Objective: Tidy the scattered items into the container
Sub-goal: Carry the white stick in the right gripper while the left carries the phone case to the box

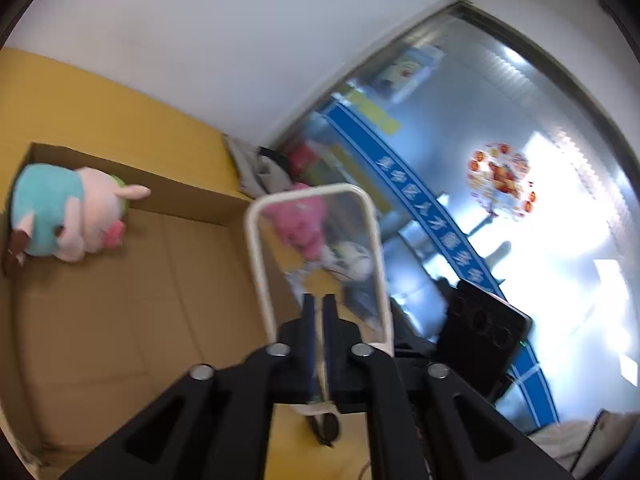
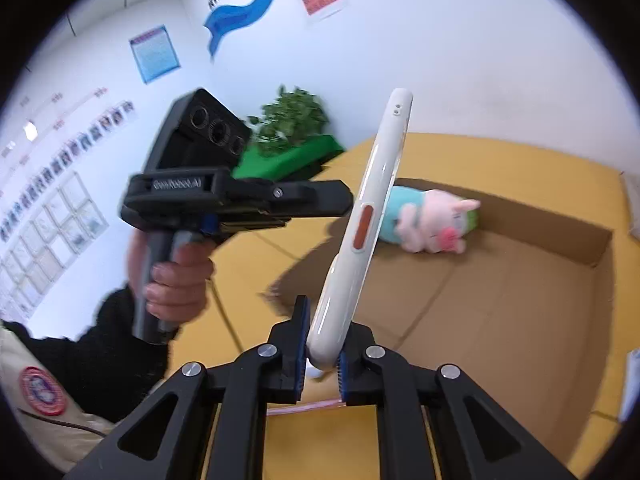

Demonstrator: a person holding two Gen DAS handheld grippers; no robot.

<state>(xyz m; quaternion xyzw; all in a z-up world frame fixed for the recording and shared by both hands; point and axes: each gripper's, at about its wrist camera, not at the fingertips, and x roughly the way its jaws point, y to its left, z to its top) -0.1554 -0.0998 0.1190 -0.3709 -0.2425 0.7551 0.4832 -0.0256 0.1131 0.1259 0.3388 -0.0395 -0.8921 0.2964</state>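
Right gripper [image 2: 322,350]: pads closed on the lower end of a white case [image 2: 362,224], edge-on, rising tilted above the box. Left gripper [image 1: 319,312]: fingers nearly together, clamped on the same case [image 1: 316,264], seen flat with a clear back. Box [image 1: 120,280]: open cardboard, on a yellow surface [image 2: 312,436]. Plush [image 1: 66,212]: pink and teal, lying in the box's far corner against the wall.

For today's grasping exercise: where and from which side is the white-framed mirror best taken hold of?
Grip the white-framed mirror at its thin rim, coming edge-on so the fingers close across its two flat faces. It is a flat slab with rounded edges; the right gripper pinches its lower corner this way, the left gripper likewise.
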